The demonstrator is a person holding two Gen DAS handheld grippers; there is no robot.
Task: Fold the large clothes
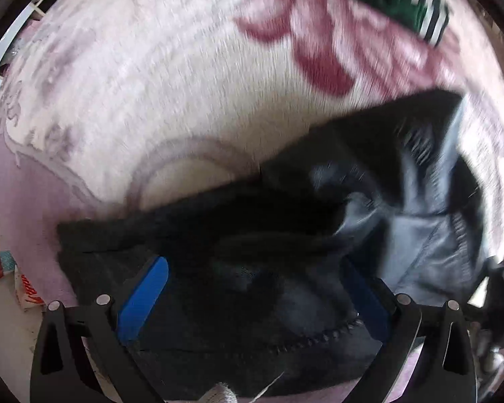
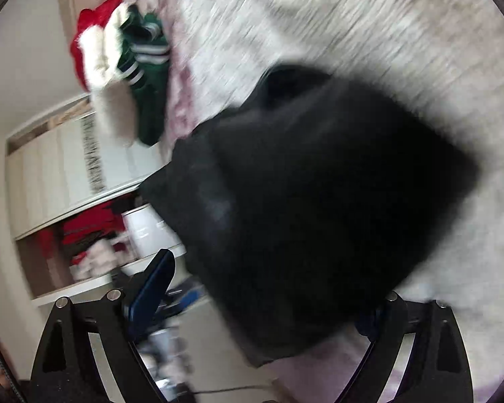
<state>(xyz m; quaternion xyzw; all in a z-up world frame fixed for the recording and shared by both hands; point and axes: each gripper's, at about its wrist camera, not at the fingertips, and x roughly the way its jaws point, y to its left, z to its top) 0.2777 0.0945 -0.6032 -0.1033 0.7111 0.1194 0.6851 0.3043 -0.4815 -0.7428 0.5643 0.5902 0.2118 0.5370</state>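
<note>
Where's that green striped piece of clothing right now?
The green garment lies at the top right of the left wrist view, on the far edge of the floral blanket. In the right wrist view it sits upper left, beside a red and white garment.

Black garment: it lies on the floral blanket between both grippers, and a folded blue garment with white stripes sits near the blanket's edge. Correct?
One detail is wrong: the striped garment is green, not blue, as the right wrist view shows. The black garment does lie on the floral blanket, between the left gripper and within the right gripper.
</note>
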